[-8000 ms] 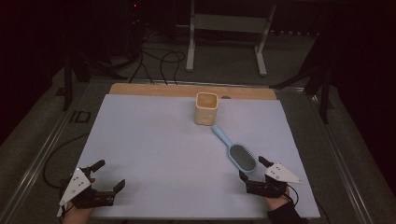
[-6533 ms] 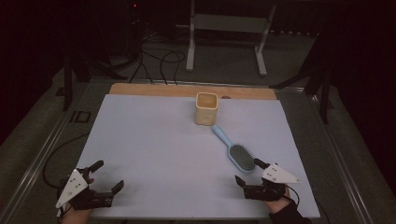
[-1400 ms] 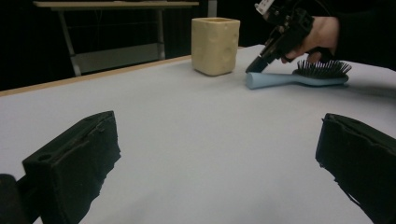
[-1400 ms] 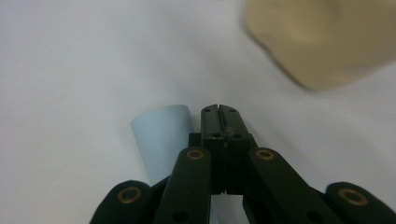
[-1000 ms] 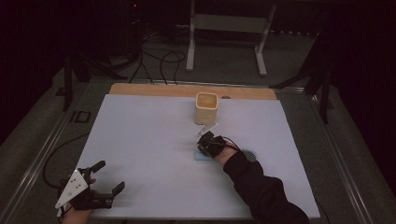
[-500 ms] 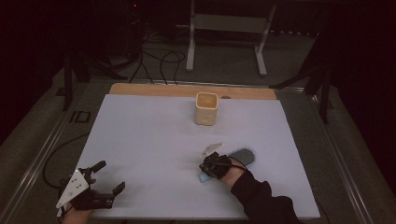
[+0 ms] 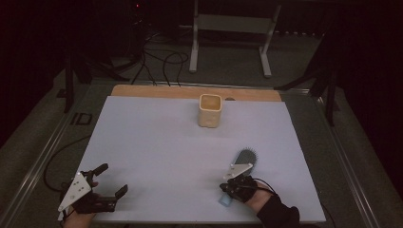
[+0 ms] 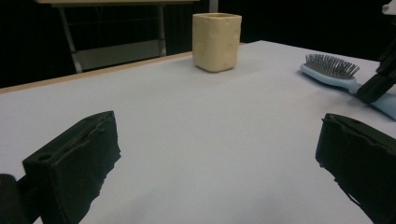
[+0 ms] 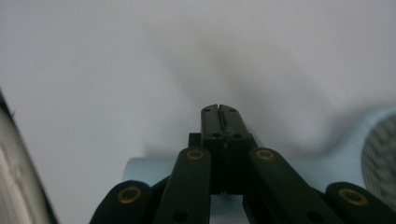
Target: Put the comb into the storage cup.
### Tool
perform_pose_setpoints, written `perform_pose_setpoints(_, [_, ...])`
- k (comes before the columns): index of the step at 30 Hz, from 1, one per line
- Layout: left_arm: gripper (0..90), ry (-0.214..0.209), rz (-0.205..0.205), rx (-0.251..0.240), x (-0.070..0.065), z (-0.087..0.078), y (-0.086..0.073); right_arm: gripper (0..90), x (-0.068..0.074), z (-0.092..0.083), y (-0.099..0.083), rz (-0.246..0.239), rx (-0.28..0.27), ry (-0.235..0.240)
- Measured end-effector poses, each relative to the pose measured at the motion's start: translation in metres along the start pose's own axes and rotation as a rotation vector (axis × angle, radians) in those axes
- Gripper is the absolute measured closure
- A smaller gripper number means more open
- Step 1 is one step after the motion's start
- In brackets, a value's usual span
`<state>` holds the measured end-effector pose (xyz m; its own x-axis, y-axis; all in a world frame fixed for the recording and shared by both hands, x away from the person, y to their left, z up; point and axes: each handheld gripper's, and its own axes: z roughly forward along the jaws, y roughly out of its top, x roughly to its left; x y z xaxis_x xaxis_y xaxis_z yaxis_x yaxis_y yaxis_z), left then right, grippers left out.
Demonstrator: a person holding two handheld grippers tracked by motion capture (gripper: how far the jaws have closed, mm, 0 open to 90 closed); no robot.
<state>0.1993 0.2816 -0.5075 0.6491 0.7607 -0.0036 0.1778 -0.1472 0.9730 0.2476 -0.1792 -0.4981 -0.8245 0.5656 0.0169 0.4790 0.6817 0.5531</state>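
While the left gripper lies idle at the near left corner of the bench, well away from the cup, its jaws standing wide apart with nothing between them, the right gripper has done all the recent work.

Findings:

1. A second ago the right gripper was just in front of the cup, on the handle end of the hairbrush. It has since drawn back across the bench to the near edge, well clear of the cup and a little to its right.
2. The hairbrush has come with it and turned about. Its bristled head now points toward the cup and its pale blue handle points away from it, ending under the right gripper.
3. The right gripper's jaws are pressed together tip to tip. In the right gripper view no part of the handle sits between them; the handle lies beneath the jaws.

Assessment: the brush appears to have been dragged and swung round by pressure from above, not lifted. It now lies flat with its handle toward the person, a likely set-up for a proper grasp and for standing it in the cup. That step is not yet done; the cup stands empty.
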Motion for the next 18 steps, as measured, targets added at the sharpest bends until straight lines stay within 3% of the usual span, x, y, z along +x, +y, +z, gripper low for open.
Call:
perform_pose_setpoints(6, [0.0, 0.004, 0.000, 0.003, 0.000, 0.000, 0.000, 90.0, -0.003, -0.012, -0.014, 0.022, 0.005, -0.020])
perform_pose_setpoints(18, [0.0, 0.004, -0.003, 0.004, 0.001, 0.000, 0.000, 90.0, -0.026, -0.036, -0.054, 0.125, 0.030, -0.105])
